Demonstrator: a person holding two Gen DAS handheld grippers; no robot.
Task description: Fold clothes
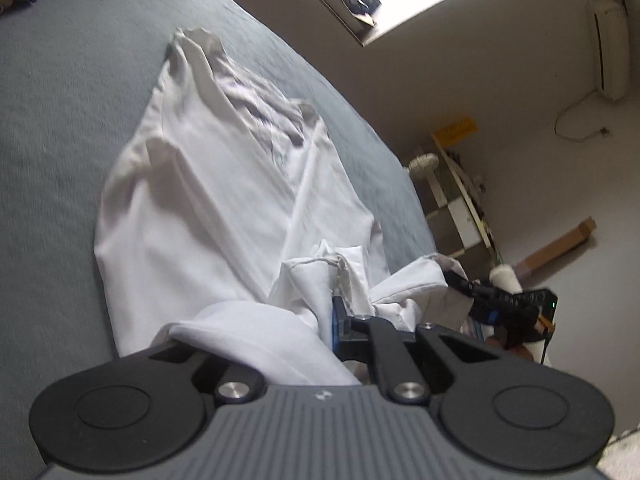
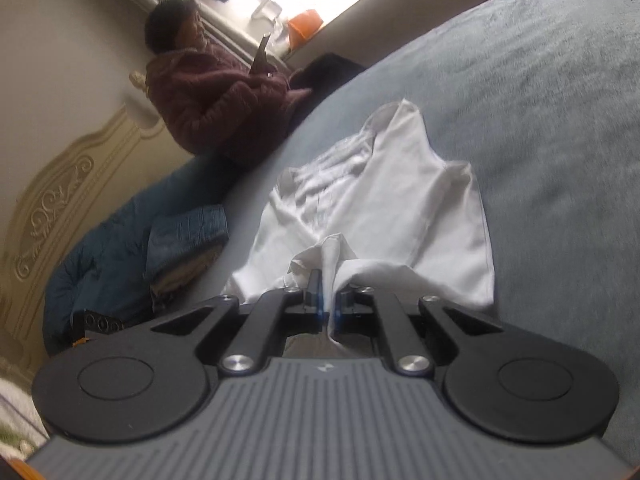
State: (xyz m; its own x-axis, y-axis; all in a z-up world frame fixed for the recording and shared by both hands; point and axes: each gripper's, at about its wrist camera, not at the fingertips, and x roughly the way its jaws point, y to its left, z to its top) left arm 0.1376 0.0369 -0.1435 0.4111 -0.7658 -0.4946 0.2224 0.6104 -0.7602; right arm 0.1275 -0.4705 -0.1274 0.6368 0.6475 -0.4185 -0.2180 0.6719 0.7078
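- Left wrist view: left gripper (image 1: 334, 320) clamped on a bunched edge of the white garment (image 1: 208, 184), cloth draped over its left finger. Garment lies crumpled on the grey bedcover (image 1: 60, 140), trailing away from the gripper.
- Right gripper (image 1: 460, 280) shows beside the garment's near edge, gripping it.
- Right wrist view: right gripper (image 2: 328, 308) pinched tight on a fold of the white garment (image 2: 400, 200), which spreads across the grey bedcover (image 2: 540, 120).
- A seated person (image 2: 212, 100) beyond the garment.
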